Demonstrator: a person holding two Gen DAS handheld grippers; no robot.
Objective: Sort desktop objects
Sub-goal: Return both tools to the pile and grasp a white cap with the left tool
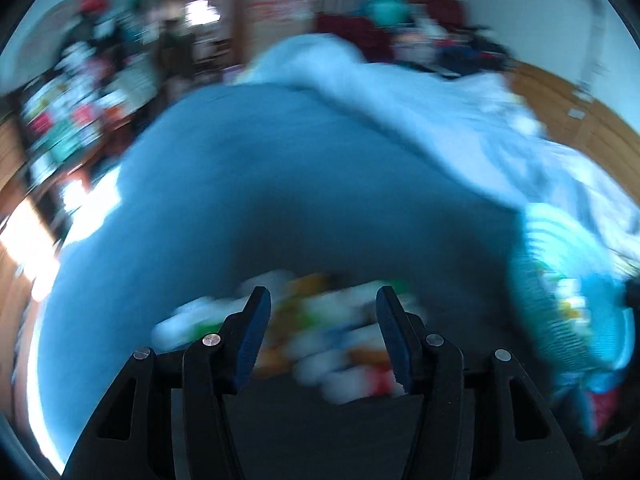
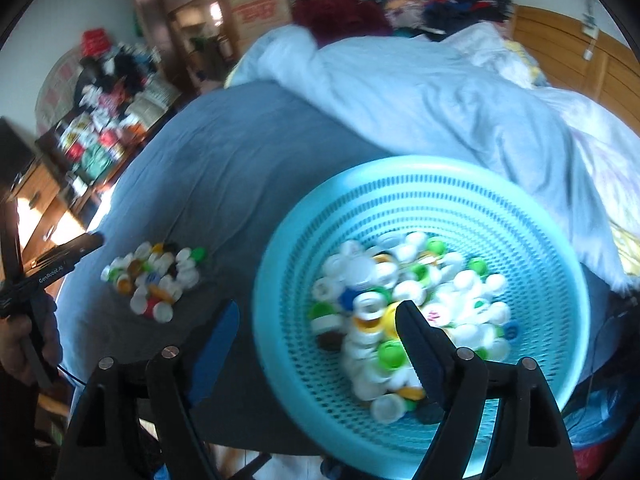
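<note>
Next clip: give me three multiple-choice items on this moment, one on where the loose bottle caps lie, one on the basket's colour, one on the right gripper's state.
1. Where does the loose pile of bottle caps lie?
A. on the blue blanket, left of the basket
B. on the wooden floor
C. on a shelf

2. What colour is the basket?
A. red
B. light blue
C. black

3. How is the right gripper?
A. shut on a cap
B. open, holding nothing
C. out of view

Answers: 1 A, the pile sits on the blanket apart from the basket; 2 B, its perforated wall is light blue; 3 B, its fingers stand wide apart over the basket's rim.
</note>
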